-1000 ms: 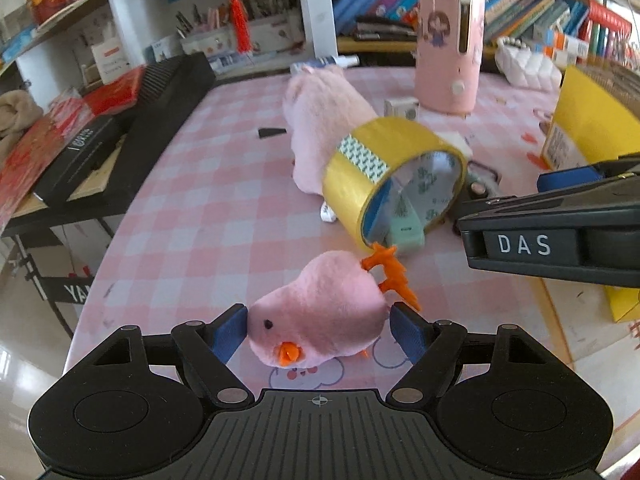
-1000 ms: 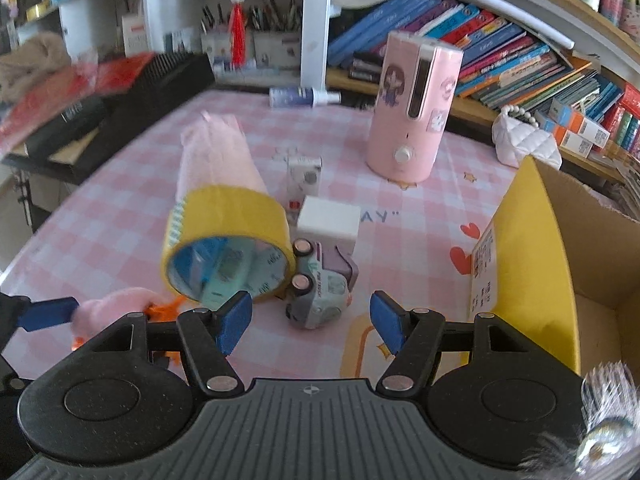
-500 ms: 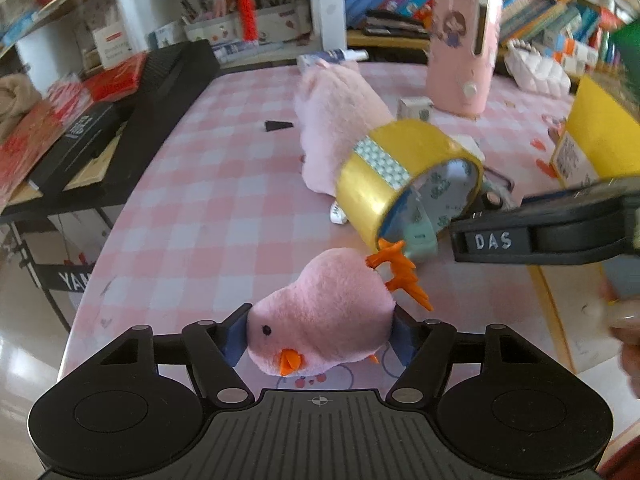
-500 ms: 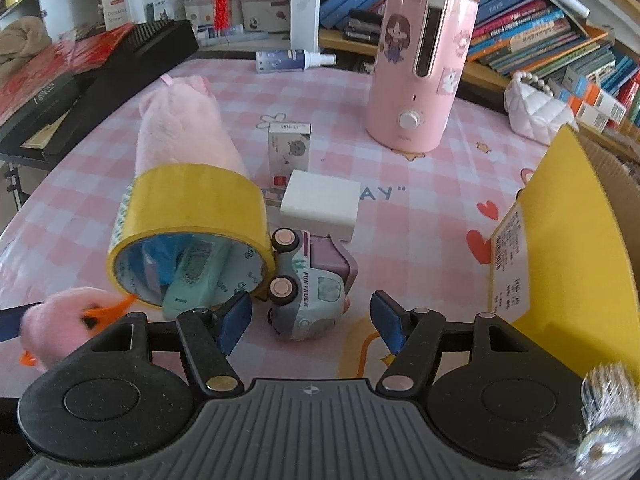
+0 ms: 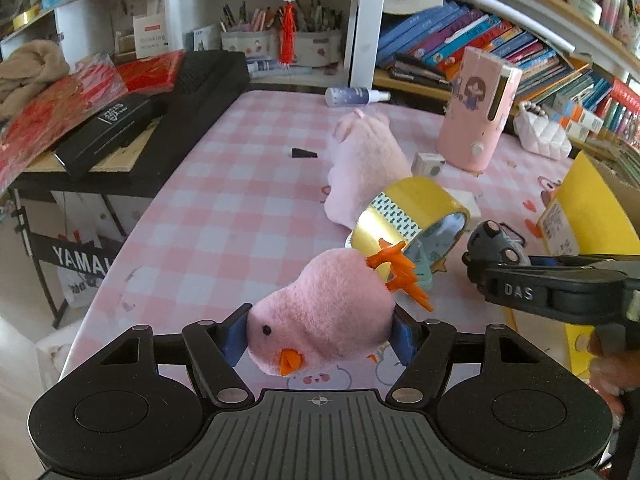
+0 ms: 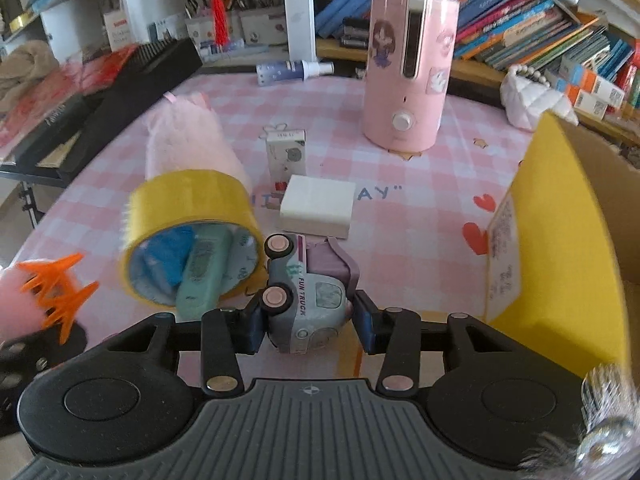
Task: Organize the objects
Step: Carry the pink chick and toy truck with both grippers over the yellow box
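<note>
My left gripper (image 5: 320,336) is shut on a pink plush chick (image 5: 320,312) with orange feet and holds it a little above the pink checked table (image 5: 240,208). The chick's feet (image 6: 56,292) show at the left edge of the right wrist view. My right gripper (image 6: 308,320) is closing around a small grey-and-purple toy truck (image 6: 308,292) lying on its side. Both blue pads meet the truck's sides. In the left wrist view that gripper (image 5: 492,268) comes in from the right over the truck (image 5: 496,236).
A yellow tape roll (image 6: 188,204) with a green item inside lies left of the truck, against a long pink plush (image 5: 364,160). Behind are a white block (image 6: 318,204), a small carton (image 6: 286,156) and a pink humidifier (image 6: 408,72). A yellow-sided cardboard box (image 6: 560,220) stands right.
The left jaws closed on the chick and raised it off the table. The right gripper moved forward over the toy truck and its jaws narrowed onto it.
</note>
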Demonstrator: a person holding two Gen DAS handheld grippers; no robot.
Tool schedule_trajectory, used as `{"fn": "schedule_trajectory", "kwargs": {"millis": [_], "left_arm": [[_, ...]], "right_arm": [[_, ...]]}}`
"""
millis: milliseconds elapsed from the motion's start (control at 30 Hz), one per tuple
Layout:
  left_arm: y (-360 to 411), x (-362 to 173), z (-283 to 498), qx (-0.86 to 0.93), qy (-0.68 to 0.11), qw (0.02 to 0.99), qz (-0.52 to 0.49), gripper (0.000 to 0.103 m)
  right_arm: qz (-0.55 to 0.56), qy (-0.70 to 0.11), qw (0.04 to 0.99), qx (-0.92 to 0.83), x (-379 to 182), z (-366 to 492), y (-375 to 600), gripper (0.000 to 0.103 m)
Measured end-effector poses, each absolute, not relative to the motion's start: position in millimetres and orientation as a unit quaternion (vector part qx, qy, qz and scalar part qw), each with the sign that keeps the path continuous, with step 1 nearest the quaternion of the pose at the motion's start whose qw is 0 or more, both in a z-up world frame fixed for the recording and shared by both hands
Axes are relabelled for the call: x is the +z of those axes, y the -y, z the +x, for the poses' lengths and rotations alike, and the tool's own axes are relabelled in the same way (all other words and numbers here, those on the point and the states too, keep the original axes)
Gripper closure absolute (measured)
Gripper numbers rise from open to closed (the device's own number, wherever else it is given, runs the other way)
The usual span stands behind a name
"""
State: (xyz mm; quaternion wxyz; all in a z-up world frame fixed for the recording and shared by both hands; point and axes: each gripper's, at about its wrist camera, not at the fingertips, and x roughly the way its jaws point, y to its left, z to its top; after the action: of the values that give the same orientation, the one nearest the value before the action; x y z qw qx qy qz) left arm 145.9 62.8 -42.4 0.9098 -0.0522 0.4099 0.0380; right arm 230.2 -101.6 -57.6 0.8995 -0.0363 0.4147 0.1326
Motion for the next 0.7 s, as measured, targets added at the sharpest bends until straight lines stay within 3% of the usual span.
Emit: {"fn": "schedule_trajectory", "kwargs": {"millis": [700], "left_arm": [[-82.6,-12.3,79.5,0.002,-0.366,0.927,-0.078,0.034]], "right_arm": [[-0.023,-0.354,0.926,0.127,-3.6,130.5,104.7,0.062]]}}
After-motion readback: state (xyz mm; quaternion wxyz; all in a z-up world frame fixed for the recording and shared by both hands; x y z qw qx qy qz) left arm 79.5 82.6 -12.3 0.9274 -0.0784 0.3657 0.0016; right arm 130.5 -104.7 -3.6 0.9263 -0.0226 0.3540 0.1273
